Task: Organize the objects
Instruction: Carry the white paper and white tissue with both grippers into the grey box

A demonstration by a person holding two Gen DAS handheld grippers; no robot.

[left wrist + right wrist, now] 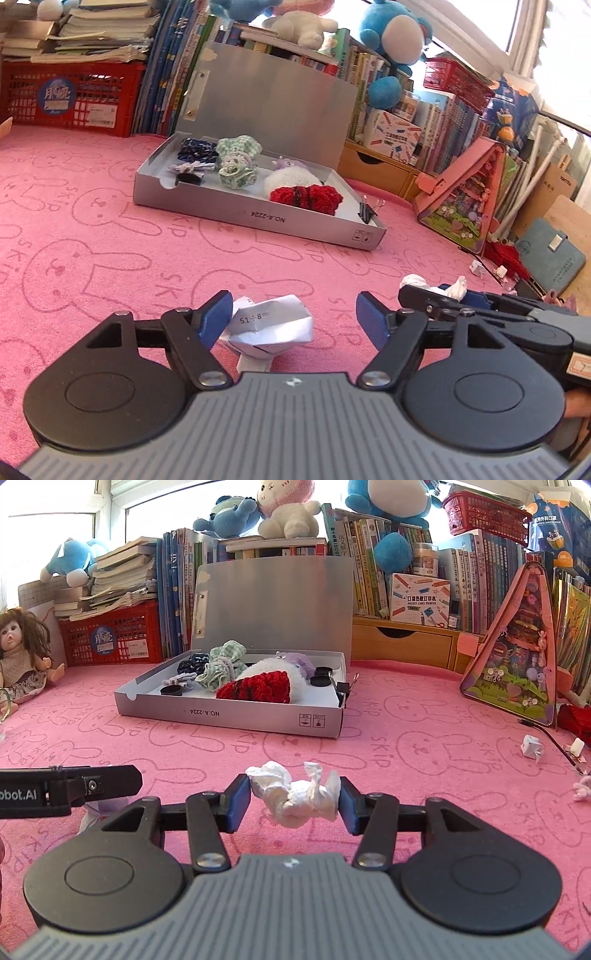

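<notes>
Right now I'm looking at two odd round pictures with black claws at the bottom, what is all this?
There is no robot here. A person holds a two-finger gripper in each hand, and each carries a wide-angle camera looking forward along its fingers, hence the rounded look.

One picture is from the left gripper, the other from the right gripper. Both look across a pink bunny-print cloth towards an open grey box holding hair ties and small plush items, with books and soft toys behind.

The right gripper is closed on a crumpled white tissue. The left gripper is open around a folded paper scrap with printed sums; only one pad appears to touch it, so it is not gripped.
</notes>
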